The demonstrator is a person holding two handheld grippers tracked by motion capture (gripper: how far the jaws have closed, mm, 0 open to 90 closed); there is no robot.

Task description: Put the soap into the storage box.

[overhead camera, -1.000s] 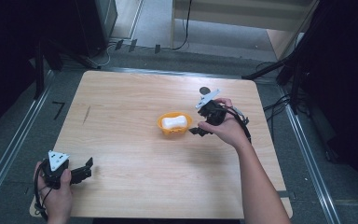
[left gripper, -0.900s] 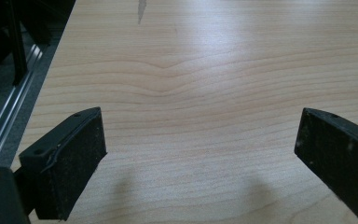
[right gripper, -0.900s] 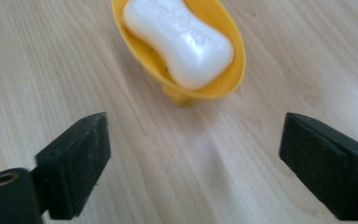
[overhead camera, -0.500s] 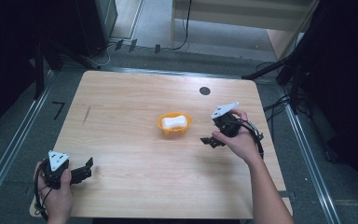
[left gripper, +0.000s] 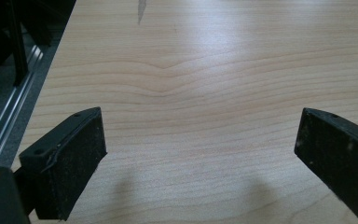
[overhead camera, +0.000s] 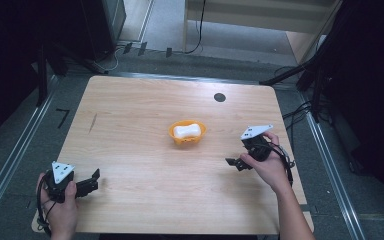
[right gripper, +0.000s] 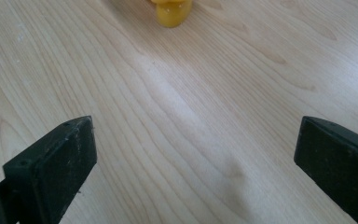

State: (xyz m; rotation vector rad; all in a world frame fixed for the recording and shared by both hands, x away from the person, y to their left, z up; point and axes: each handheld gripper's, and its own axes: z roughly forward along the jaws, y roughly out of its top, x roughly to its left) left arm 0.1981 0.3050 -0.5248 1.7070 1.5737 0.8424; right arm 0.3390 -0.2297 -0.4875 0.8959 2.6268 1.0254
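- high view: an orange bowl sat mid-table with a white piece lying in it, long axis running left to right. the right gripper was the nearer one, empty, its jaws just opened wide; the bowl lay up and to its left, apart from it. the left gripper rested at the table near corner, well apart from the bowl, jaws spread and empty.
- left gripper view: both jaws stood wide over bare wood, nothing between them.
- right gripper view: jaws stood wide, nothing between them; the bowl showed at the top edge, straight ahead and slightly left of centre, near but not touching. a fresh reach would likely go forward along that line.
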